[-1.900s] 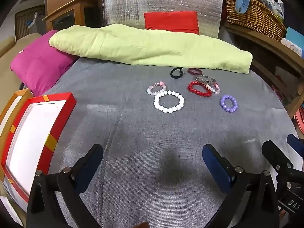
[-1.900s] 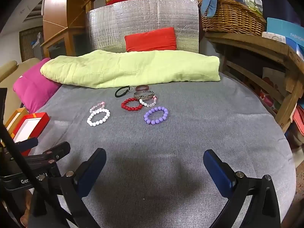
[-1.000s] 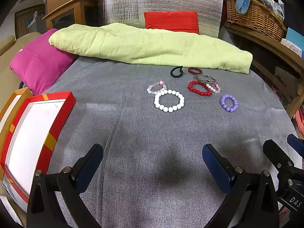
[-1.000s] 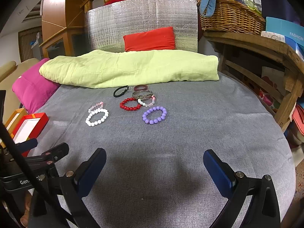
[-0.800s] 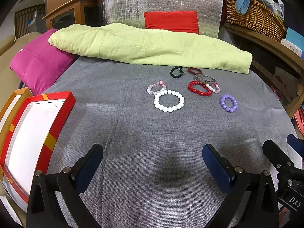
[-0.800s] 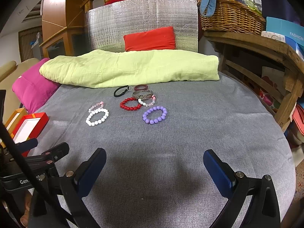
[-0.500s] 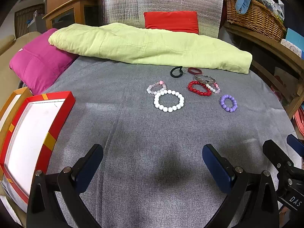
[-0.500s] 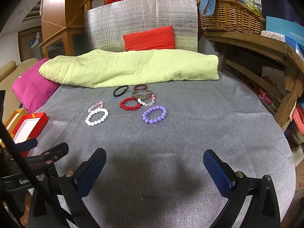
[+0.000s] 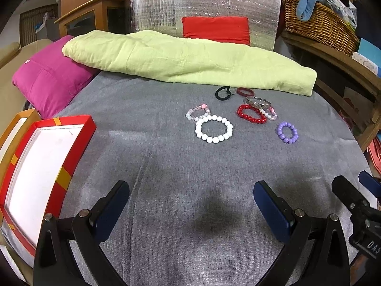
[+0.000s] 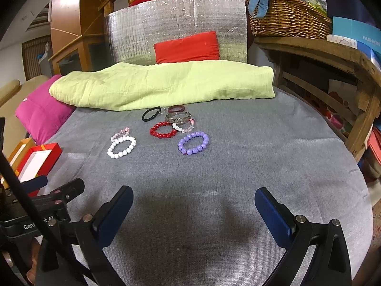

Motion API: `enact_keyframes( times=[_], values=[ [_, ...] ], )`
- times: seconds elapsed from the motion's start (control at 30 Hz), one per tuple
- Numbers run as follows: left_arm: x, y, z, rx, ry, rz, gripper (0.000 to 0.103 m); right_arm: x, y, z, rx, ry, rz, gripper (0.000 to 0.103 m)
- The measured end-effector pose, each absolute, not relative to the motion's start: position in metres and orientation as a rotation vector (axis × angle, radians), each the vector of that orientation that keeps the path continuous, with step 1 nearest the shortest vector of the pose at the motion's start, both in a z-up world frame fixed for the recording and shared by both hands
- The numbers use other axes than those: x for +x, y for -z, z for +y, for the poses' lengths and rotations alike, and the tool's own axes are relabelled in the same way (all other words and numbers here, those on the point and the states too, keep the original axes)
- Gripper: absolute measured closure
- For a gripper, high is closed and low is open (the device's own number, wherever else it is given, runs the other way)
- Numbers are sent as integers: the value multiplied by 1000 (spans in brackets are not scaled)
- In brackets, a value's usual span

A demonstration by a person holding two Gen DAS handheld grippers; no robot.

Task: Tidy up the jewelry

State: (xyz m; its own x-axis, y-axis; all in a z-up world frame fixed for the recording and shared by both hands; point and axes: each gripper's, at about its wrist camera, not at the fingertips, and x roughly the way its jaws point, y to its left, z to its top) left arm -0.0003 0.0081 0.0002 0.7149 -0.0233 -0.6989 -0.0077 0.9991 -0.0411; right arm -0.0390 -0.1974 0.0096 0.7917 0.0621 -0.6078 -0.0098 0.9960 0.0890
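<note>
Several bracelets lie grouped on the grey cloth ahead of both grippers: a white bead one [image 9: 213, 128] [image 10: 121, 146], a red bead one [image 9: 251, 117] [image 10: 163, 130], a purple bead one [image 9: 287, 132] [image 10: 193, 143], a pale pink one [image 9: 197, 113], a silver bangle [image 9: 258, 101] [image 10: 178, 117], a black hair tie [image 9: 223, 92] [image 10: 151, 114] and a dark red ring [image 9: 245, 92]. A red box with a white inside [image 9: 40, 166] [image 10: 38, 160] lies at the left. My left gripper [image 9: 190, 205] and right gripper [image 10: 193, 206] hover open and empty, well short of the jewelry.
A lime green folded blanket [image 9: 185, 59] lies across the back, with a magenta cushion [image 9: 47, 81] at its left and a red cushion [image 9: 215, 29] against a silver foil panel. A wooden shelf with a wicker basket [image 10: 288, 19] stands to the right.
</note>
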Motion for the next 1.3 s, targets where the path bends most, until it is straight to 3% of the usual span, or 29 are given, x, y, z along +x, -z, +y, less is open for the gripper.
enact_keyframes(
  times=[0.13, 0.23, 0.3, 0.47, 0.57, 0.73, 0.83, 0.9, 0.97, 1.0, 1.13, 1.23, 1.3],
  values=[
    [-2, 0, 10, -35, 32, 754, 0, -39, -9, -202, 103, -45, 663, 2],
    [-3, 3, 14, -21, 24, 732, 0, -33, -7, -204, 124, -59, 695, 11],
    [0, 5, 19, -37, 28, 739, 0, -24, -5, -206, 141, -68, 732, 24],
    [7, 1, 30, -120, 26, 759, 0, 17, 0, -211, 166, -62, 831, 36],
    [10, 1, 31, -128, 23, 772, 0, 55, 4, -217, 204, -45, 915, 52],
    [13, -1, 37, -159, 24, 773, 0, 111, 7, -222, 253, 25, 1023, 54],
    [15, -2, 38, -161, 19, 762, 0, 133, 12, -215, 227, 52, 1075, 61],
    [16, -3, 38, -161, 17, 759, 0, 143, 17, -211, 213, 65, 1115, 77],
    [16, -2, 39, -158, 14, 757, 1, 149, 24, -208, 191, 80, 1144, 81],
    [17, -2, 39, -160, 14, 757, 3, 149, 22, -207, 179, 83, 1137, 92],
    [21, 2, 44, -175, 12, 782, 16, 140, 18, -205, 147, 37, 1124, 93],
    [33, 6, 48, -212, 21, 832, 33, 115, 14, -212, 160, -6, 1086, 93],
    [45, 5, 45, -216, 38, 855, 36, 97, 13, -215, 179, -33, 1062, 93]
  ],
)
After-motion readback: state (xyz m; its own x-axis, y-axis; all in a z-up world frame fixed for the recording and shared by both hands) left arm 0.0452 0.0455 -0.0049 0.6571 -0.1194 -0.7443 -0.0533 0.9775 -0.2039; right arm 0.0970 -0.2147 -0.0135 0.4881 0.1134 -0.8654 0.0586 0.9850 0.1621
